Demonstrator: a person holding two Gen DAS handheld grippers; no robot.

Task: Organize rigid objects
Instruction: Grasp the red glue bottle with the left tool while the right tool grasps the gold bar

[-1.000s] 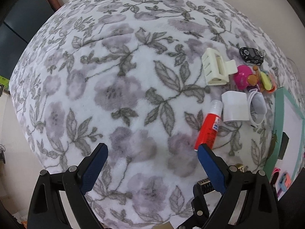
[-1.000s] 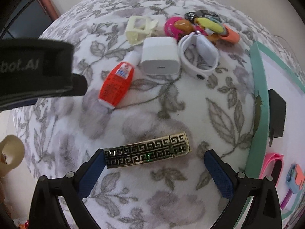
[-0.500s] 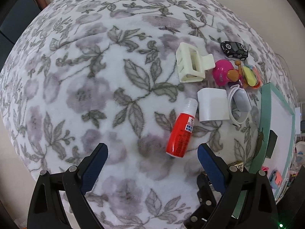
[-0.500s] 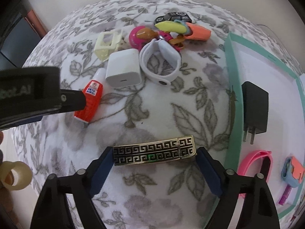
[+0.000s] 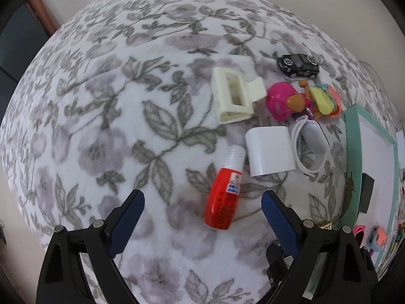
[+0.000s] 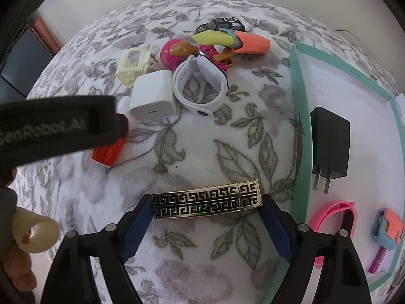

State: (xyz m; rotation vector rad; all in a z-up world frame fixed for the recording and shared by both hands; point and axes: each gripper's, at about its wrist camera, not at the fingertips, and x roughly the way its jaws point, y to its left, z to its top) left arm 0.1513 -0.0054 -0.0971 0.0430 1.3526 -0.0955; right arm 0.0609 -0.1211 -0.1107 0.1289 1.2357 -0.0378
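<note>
My right gripper (image 6: pixel 205 204) has its jaws clamped endwise on the gold patterned hair clip (image 6: pixel 206 199). My left gripper (image 5: pixel 202 210) hangs with jaws apart, closing, above the red glue bottle (image 5: pixel 224 192).

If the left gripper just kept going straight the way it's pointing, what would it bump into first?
Probably the red bottle. It lies on the flowery blanket, between the open jaws of the left gripper and nearer the right-hand one. Depth is unclear, so a jaw may meet blanket first.

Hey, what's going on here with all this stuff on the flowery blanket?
A person is sorting small objects into a teal-rimmed tray. The right hand-held gripper brackets a gold-and-black patterned metal bar, its pads at both ends. The left hand-held gripper, jaws closing slightly, hangs open over a red glue bottle.
</note>
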